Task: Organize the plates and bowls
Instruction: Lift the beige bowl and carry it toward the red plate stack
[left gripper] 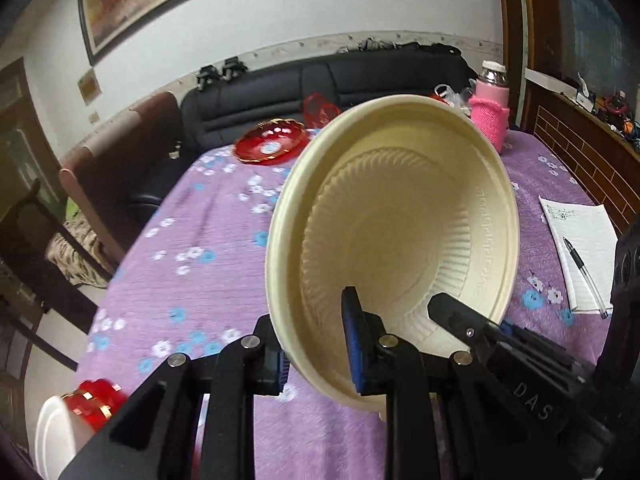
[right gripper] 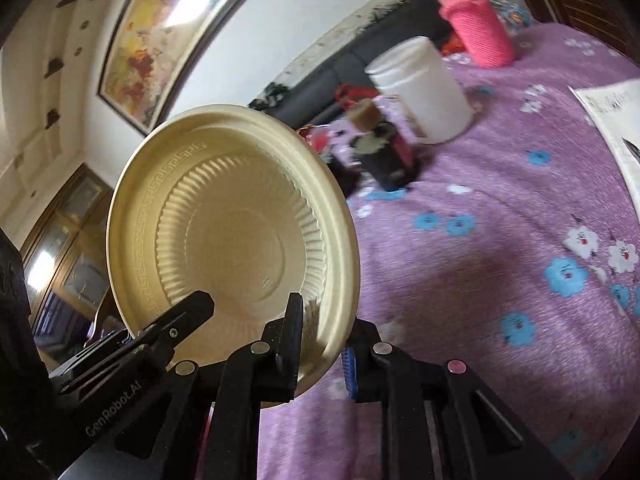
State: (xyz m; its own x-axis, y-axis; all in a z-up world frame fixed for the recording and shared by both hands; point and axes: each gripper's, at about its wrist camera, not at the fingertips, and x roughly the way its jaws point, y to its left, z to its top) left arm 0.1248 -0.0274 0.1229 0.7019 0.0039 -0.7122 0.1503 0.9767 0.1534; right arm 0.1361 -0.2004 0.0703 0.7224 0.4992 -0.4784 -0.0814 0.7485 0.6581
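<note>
A cream ribbed bowl (left gripper: 400, 220) hangs tilted above the purple flowered tablecloth (left gripper: 192, 240), its inside facing both cameras. My left gripper (left gripper: 316, 344) is shut on the bowl's near rim, one blue pad outside and one inside. My right gripper (right gripper: 322, 344) is shut on the rim of the same bowl (right gripper: 232, 232) a little further along. Each view shows the other gripper's finger reaching into the bowl: the right one's finger (left gripper: 456, 316) and the left one's finger (right gripper: 188, 312). I cannot tell whether this is one bowl or a nested stack.
A red glass dish (left gripper: 270, 146) lies at the far end, before a dark sofa (left gripper: 320, 84). A pink knitted bottle (left gripper: 490, 120), a white tub (right gripper: 420, 88) and a dark bottle (right gripper: 384, 152) stand on the cloth. A notepad with pen (left gripper: 580, 248) lies right; a white cup (left gripper: 56, 436) and red object (left gripper: 94, 400) near left.
</note>
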